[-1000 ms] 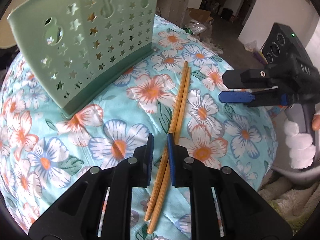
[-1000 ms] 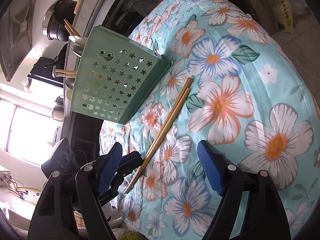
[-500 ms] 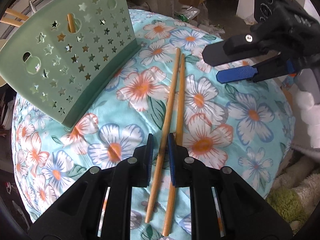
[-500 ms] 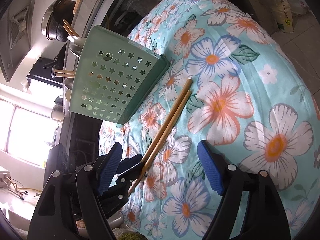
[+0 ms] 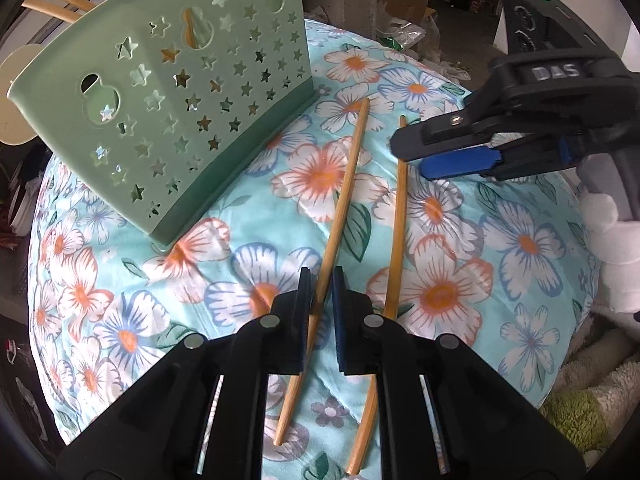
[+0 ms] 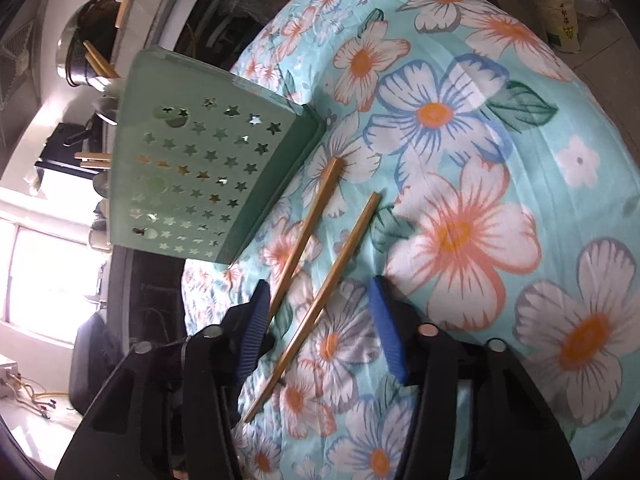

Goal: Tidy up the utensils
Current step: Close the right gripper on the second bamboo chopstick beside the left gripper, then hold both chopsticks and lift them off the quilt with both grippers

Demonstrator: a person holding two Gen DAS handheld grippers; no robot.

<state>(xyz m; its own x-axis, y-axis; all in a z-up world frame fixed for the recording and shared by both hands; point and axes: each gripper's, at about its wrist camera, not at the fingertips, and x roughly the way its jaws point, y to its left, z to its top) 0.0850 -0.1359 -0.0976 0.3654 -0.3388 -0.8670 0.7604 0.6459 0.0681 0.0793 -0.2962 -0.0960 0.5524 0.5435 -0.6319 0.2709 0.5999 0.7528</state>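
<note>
Two wooden chopsticks lie on the floral cloth. My left gripper point(image 5: 321, 286) is shut on the left chopstick point(image 5: 344, 184), near its lower part. The right chopstick point(image 5: 399, 216) lies loose beside it, a gap apart. My right gripper point(image 6: 316, 300) is open and straddles the loose chopstick point(image 6: 340, 264) just above the cloth; it also shows in the left wrist view point(image 5: 448, 156). The gripped chopstick point(image 6: 310, 224) runs past its left finger. A green star-punched utensil holder point(image 5: 168, 112) stands at the back left with utensils in it.
The floral cloth point(image 5: 520, 248) covers a rounded table that drops off at the right and near edges. A pot point(image 6: 84, 52) and kitchen clutter stand behind the holder point(image 6: 200, 184). A white gloved hand point(image 5: 612, 248) holds the right gripper.
The two chopsticks, which lay side by side, have spread apart. My left gripper has closed on the left one. My right gripper has come down over the other one.
</note>
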